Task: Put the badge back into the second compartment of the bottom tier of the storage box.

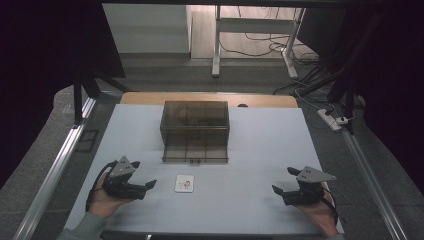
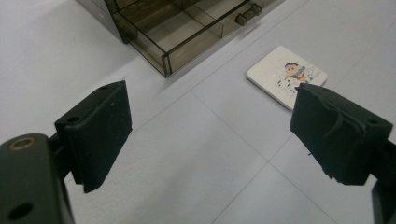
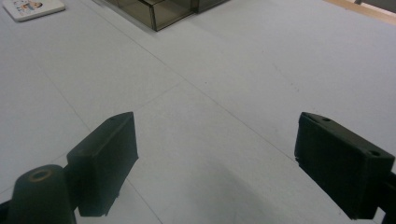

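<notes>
A smoky transparent drawer box point(image 1: 195, 122) stands mid-table with its bottom drawer point(image 1: 195, 152) pulled out toward me; the drawer's compartments point(image 2: 187, 28) look empty. A small white square card with a cartoon picture point(image 1: 184, 183) lies flat just in front of the drawer, also in the left gripper view point(image 2: 286, 77) and at the top left of the right gripper view point(image 3: 31, 7). My left gripper point(image 1: 149, 188) rests low at the left, open, pointing toward the card. My right gripper point(image 1: 281, 191) rests at the right, open, over bare table. Nothing sits between either pair of jaws.
The pale grey table top point(image 1: 260, 145) has a wooden strip point(image 1: 210, 98) along its far edge. Metal rails point(image 1: 55, 170) run along both sides. A power strip and cables point(image 1: 330, 119) lie on the floor at the far right.
</notes>
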`<state>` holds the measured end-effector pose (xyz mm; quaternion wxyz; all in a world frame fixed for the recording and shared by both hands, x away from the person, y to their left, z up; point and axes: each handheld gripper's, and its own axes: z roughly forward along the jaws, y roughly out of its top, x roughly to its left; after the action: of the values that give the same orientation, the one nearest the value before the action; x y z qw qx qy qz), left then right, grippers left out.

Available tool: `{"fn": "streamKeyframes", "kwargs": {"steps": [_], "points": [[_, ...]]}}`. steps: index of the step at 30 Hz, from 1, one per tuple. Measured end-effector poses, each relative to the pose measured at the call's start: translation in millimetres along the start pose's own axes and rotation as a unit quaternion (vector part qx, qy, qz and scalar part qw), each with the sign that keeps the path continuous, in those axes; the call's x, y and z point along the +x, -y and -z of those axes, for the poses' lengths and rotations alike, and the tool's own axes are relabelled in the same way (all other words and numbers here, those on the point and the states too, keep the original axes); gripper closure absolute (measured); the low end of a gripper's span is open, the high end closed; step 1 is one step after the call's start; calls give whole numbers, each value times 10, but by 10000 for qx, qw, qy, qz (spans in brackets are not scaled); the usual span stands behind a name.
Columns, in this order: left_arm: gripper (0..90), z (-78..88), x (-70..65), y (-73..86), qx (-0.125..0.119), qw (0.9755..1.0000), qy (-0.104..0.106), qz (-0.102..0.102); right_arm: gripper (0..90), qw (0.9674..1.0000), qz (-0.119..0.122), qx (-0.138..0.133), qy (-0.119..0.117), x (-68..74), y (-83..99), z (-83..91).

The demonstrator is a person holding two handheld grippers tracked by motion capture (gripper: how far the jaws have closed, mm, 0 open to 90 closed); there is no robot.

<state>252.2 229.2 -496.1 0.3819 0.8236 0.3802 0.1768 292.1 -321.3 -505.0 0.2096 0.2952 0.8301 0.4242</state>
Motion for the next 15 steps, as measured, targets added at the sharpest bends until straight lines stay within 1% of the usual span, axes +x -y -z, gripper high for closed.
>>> {"fn": "streamKeyframes", "kwargs": {"steps": [8,11,15], "points": [[128,-14,-26,-70,-57,9999,145,-69,136,10000,-5,-9,1,2,-1,1],[127,-27,-41,-100,-28,9996,216,-150,137,10000,-10,1,-13,3,-2,-1],[128,-32,-47,-137,-33,9994,299,-192,139,10000,-15,-6,-20,6,-2,-5]]}}
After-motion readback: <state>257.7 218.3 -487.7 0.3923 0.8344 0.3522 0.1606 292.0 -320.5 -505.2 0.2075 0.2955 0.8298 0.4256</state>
